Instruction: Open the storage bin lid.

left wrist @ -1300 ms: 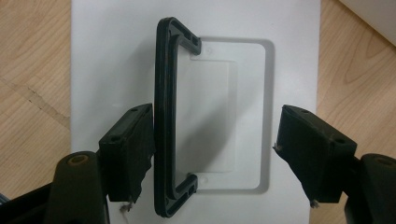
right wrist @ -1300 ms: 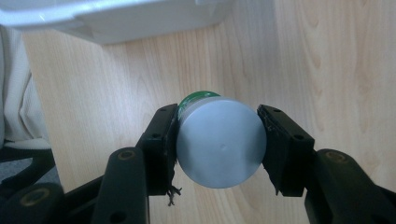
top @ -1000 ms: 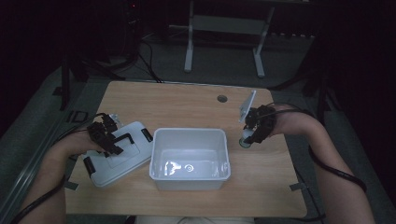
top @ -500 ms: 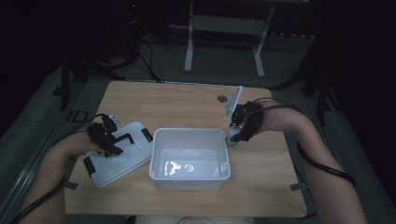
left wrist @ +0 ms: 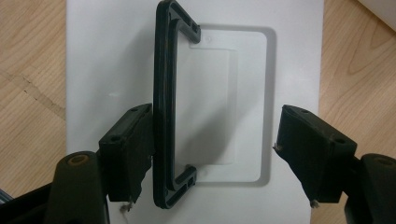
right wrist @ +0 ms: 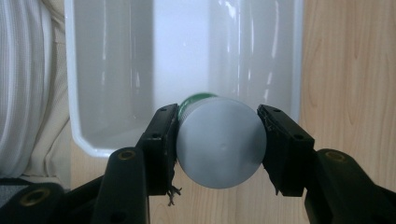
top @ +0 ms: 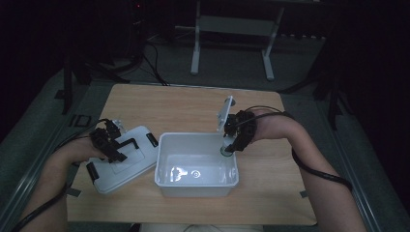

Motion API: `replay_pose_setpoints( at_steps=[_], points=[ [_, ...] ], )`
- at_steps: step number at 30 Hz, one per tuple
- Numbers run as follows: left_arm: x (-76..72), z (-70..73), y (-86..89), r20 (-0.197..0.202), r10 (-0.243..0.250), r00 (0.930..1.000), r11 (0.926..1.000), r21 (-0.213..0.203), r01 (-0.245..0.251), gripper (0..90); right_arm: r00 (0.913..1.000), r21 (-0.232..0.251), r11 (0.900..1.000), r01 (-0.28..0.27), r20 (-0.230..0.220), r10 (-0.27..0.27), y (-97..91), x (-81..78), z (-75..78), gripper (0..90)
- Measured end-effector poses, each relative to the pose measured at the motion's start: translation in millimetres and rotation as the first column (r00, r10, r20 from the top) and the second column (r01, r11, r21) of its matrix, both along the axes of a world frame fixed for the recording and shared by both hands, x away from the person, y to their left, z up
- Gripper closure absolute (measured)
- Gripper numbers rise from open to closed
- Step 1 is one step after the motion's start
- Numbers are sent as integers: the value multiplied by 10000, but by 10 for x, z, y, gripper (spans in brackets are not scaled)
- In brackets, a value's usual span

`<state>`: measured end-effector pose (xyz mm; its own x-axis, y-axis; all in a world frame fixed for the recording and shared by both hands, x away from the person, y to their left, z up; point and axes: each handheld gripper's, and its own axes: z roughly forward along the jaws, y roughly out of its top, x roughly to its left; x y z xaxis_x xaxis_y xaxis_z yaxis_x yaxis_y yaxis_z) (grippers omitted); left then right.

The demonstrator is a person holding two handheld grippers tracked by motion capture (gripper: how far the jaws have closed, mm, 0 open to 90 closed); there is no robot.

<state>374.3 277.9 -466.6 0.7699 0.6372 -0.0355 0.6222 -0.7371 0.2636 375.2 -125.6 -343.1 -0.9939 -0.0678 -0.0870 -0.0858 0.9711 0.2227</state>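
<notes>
Left gripper sits low over the white lid, jaws apart astride its black handle; one pad touches the handle, the other is clear. Lid lies flat just left of the white bin. Right gripper is angled down over the bin's right rim, clamped on a round grey container with a green band. Bare tabletop right of the bin.

Open bin (lid alongside)

Left claw apparently agape; right claw clamped.
</notes>
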Motion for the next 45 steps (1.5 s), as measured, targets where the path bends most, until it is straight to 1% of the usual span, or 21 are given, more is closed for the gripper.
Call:
replay_pose_setpoints(
  at_steps=[3,5,8,15,16,18,19,23,25,30,34,35,39,42,45],
  points=[
    [0,-2,2,-7,6,10000,10000,-5,-6,282,9999,50,9999,-105,-68,106,53,-5,-52,499],
    [0,-5,1,1,8,10000,10000,5,-8,282,9999,10,10000,-50,-114,50,89,-1,-98,499],
    [0,-13,2,8,18,10000,10000,-4,-18,281,9999,-99,9999,-35,-97,34,135,14,-190,499],
    [4,-28,6,-41,-22,10000,10000,47,23,281,9997,-241,9997,-54,-254,48,220,45,-428,499],
    [4,-30,5,-30,-20,10000,10000,76,20,282,9994,-291,9996,-72,-347,62,233,48,-467,499],
    [2,-30,4,-26,-33,10000,10000,80,33,281,9993,-405,9991,-110,-360,95,256,44,-540,499],
    [2,-31,4,-25,-32,10000,10000,83,32,281,9988,-570,9983,-88,-483,61,271,41,-601,499],
    [2,-39,3,-22,-23,10000,9999,101,24,281,9985,-864,9962,-146,-531,100,305,38,-728,499],
    [1,-47,0,-48,-14,10000,10000,67,15,281,9982,-936,9955,-132,-596,76,319,38,-773,499],
    [2,-82,-6,-144,-32,9999,9999,147,34,281,9978,-971,9951,-192,-647,129,370,31,-884,499],
    [11,-88,-10,-182,-12,9998,9999,147,15,281,9965,-1219,9922,-254,-825,153,426,26,-978,499],
    [14,-84,-9,-150,11,9999,10000,98,-10,282,9966,-1332,9907,-272,-805,165,441,25,-1004,499],
    [13,-72,-10,-120,-19,9999,9999,126,20,281,9962,-1603,9867,-273,-860,136,490,21,-1097,499],
    [12,-68,-7,-119,-46,9999,9998,168,48,281,9940,-1810,9827,-386,-1073,192,515,7,-1160,499],
    [9,-71,-1,-95,1,10000,9999,157,0,282,9945,-1900,9810,-402,-1026,208,535,1,-1204,499]
  ],
)
